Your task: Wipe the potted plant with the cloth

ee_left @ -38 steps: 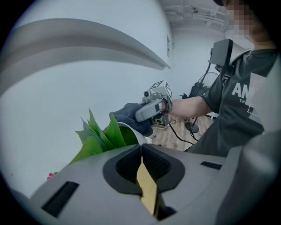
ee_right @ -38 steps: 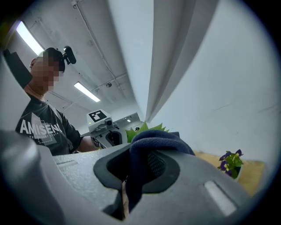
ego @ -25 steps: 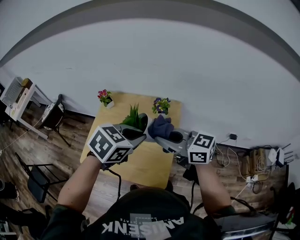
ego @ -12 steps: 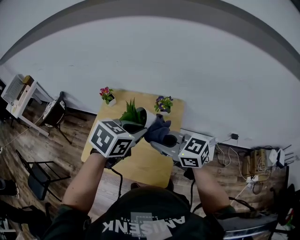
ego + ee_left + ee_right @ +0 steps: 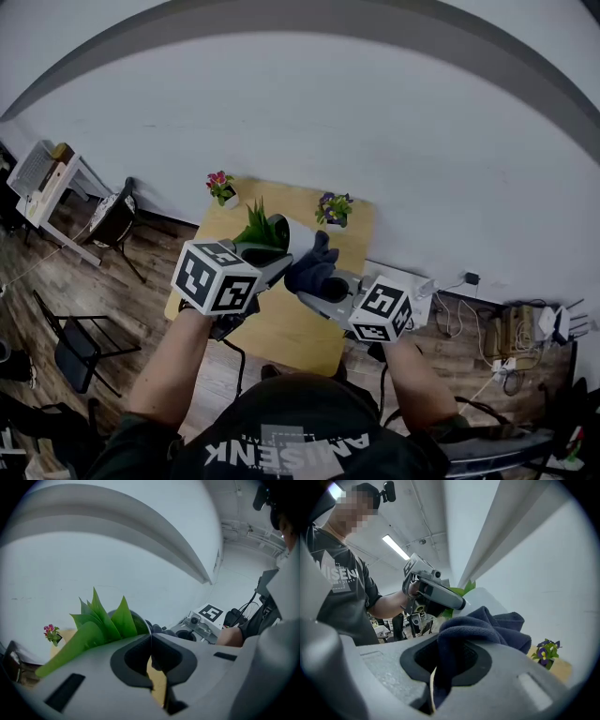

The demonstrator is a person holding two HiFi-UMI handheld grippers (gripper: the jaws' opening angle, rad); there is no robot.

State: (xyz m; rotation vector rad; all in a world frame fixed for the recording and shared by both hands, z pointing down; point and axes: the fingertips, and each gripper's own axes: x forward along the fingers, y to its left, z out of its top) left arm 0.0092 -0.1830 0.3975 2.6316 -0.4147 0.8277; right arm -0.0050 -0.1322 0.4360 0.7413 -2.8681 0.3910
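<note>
A potted plant [image 5: 262, 228] with long green leaves [image 5: 101, 620] and a white pot [image 5: 298, 236] hangs tilted above the wooden table [image 5: 291, 328]. My left gripper [image 5: 274, 265] is shut on the pot's rim, jaws meeting right under the leaves [image 5: 151, 637]. My right gripper [image 5: 317, 291] is shut on a dark blue cloth [image 5: 314, 265], which bunches out past its jaws [image 5: 487, 627] and lies against the white pot's side. In the right gripper view the left gripper [image 5: 440, 595] shows just beyond the cloth.
Two small flower pots stand at the table's far edge by the white wall: pink blooms [image 5: 221, 186] at left, purple blooms [image 5: 334, 208] at right. A chair [image 5: 112, 225] and a desk are on the floor at left, cables at right.
My right gripper has sunk and slid left with the cloth, closer against the pot. My left gripper has rolled a little, tipping the plant.
</note>
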